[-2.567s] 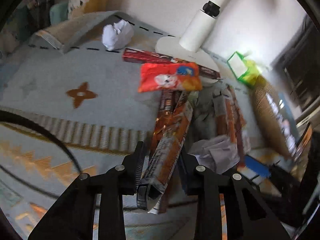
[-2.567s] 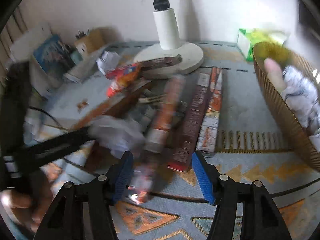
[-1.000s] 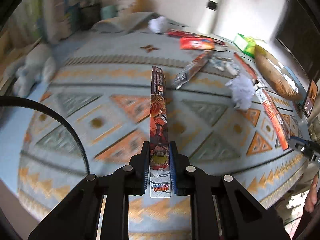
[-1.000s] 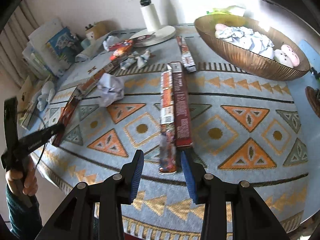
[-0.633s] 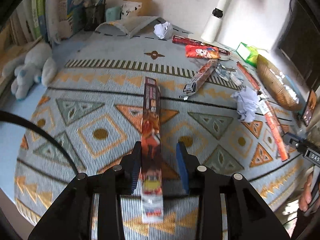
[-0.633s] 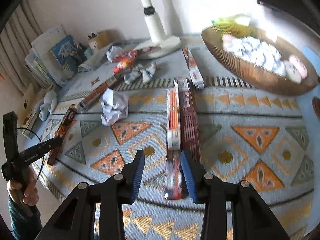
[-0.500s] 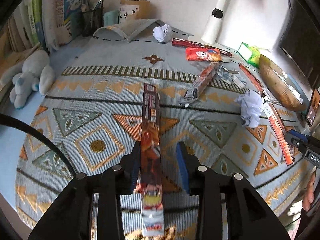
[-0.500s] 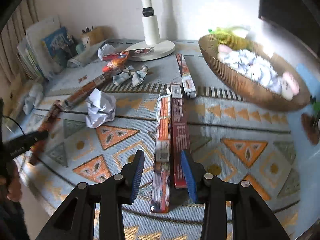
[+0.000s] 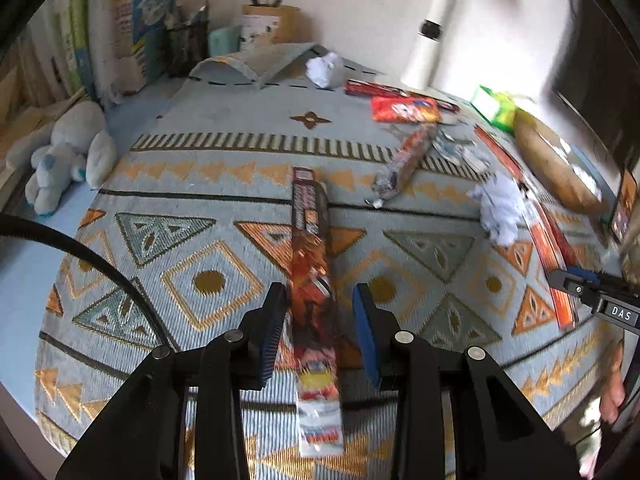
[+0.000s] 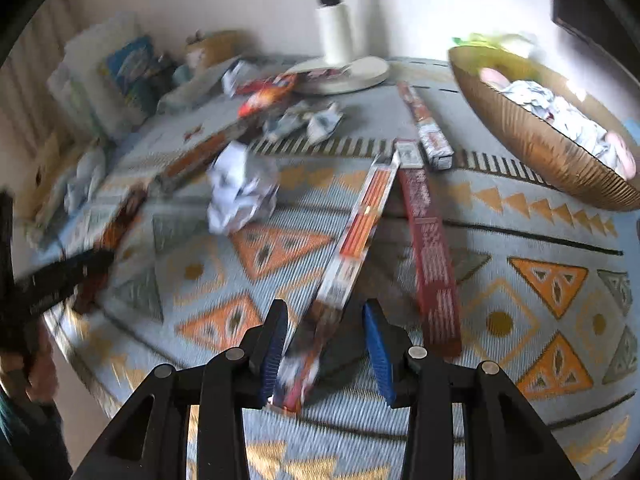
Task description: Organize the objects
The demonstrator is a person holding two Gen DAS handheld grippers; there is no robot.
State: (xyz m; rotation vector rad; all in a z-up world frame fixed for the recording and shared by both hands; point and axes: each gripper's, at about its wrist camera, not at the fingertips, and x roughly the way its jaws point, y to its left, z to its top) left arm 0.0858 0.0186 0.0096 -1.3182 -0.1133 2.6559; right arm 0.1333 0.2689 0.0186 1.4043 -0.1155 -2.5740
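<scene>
My left gripper (image 9: pixel 320 332) is open, its pads either side of a long orange printed box (image 9: pixel 312 280) that lies flat on the patterned rug (image 9: pixel 200 280). My right gripper (image 10: pixel 324 340) is open around the near end of another long orange box (image 10: pixel 352 240), which lies at an angle beside a dark red box (image 10: pixel 432 248). A third long box (image 10: pixel 424 128) lies farther back. A crumpled white paper ball (image 10: pixel 240 192) sits left of them; it also shows in the left wrist view (image 9: pixel 500 208).
A woven basket (image 10: pixel 532 136) with crumpled paper stands at the right. A white lamp base (image 10: pixel 344 72), a red snack bag (image 9: pixel 404 110), another long box (image 9: pixel 404 160) and a paper ball (image 9: pixel 324 68) lie at the back. A plush toy (image 9: pixel 64 152) and books (image 9: pixel 140 40) are at the left.
My left gripper let go of its long box, which now lies on the rug between open pads. My right gripper stayed open and its box has swung askew, away from the dark red one.
</scene>
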